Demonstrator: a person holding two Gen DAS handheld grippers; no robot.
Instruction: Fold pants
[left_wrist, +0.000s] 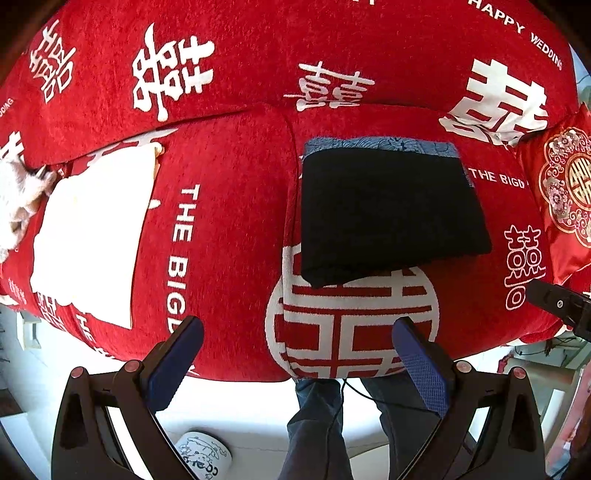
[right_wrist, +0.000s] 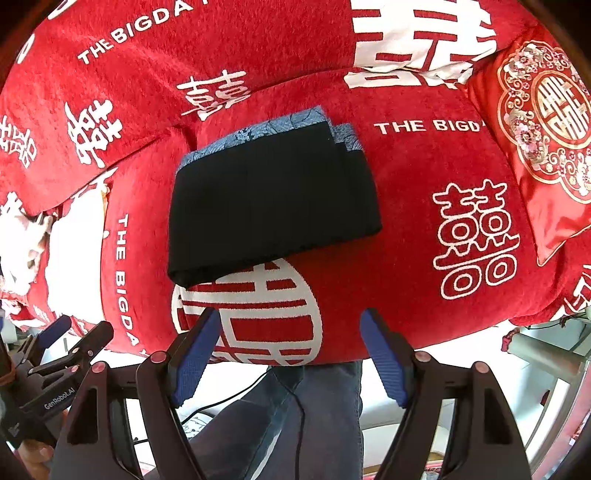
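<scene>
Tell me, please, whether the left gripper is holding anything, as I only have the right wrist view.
Observer: No. The left gripper is open with nothing between its pads. The folded black pants lie untouched on the red sofa beyond it.
Operator: Thank you. Is there anything on the floor beneath it?
Observer: Yes, a white mug with a cartoon drawing sits on the floor, low in the left wrist view, under the gripper's left finger.

Two wrist views, steeply downward, sharing folded pants (left_wrist: 388, 210).
</scene>
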